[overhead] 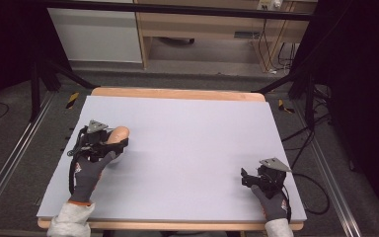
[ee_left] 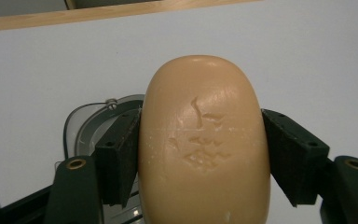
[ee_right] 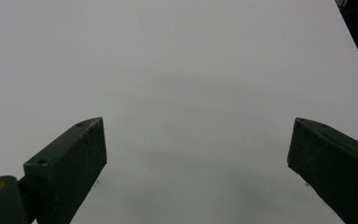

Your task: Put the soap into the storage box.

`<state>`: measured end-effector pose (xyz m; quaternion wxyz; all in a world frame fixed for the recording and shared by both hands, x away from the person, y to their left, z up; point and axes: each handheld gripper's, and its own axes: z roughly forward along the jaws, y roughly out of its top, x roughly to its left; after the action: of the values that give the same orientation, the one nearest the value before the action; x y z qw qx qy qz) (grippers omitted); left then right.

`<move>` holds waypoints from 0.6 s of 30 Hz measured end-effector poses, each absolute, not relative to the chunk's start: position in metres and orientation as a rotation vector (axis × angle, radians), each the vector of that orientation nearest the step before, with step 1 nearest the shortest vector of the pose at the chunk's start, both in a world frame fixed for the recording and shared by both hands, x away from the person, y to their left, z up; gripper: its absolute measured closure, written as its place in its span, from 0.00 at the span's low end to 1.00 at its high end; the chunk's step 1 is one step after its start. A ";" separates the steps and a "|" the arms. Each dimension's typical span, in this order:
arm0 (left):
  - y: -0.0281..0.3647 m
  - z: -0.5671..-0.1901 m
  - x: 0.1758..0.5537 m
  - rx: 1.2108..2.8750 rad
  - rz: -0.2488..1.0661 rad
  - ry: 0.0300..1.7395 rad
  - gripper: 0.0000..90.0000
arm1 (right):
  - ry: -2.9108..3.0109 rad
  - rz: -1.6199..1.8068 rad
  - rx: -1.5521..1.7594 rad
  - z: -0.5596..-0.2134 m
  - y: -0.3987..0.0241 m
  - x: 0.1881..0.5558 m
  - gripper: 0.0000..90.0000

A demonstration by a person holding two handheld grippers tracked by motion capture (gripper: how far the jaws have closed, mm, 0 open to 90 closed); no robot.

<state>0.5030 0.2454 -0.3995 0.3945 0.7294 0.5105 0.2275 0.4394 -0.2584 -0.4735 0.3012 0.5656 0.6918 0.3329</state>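
A tan oval bar of soap (ee_left: 204, 140) with a stamped mark on its face sits between the jaws of my left gripper (ee_left: 200, 119), which is shut on its two long sides. In the high view the soap (overhead: 119, 133) and the left gripper (overhead: 117, 144) are at the left of the pale table top (overhead: 187, 138). Just under the soap lies a grey rounded dish (ee_left: 86, 125), mostly hidden by the bar and the jaws. My right gripper (overhead: 247, 177) rests near the front right of the table, and its jaws (ee_right: 196, 140) stand wide open over bare surface.
The table has a wooden rim (overhead: 177, 93) at the far edge. Beyond it are a grey floor and a wooden cabinet (overhead: 202, 24). Black stands and cables (overhead: 306, 123) flank the right side.
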 end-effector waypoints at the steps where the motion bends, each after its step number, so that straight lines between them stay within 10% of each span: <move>1: 0.245 -0.399 0.503 1.850 0.577 1.295 0.35 | 1.834 0.885 1.508 -0.474 -0.258 0.439 0.05; 18: 0.259 -0.416 0.514 1.854 0.590 1.368 0.35 | 1.836 0.878 1.504 -0.474 -0.258 0.440 0.05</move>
<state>0.5144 0.2589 -0.4160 0.3724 0.7234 0.5340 0.2301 0.4400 -0.2580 -0.4745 0.3005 0.5667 0.6920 0.3310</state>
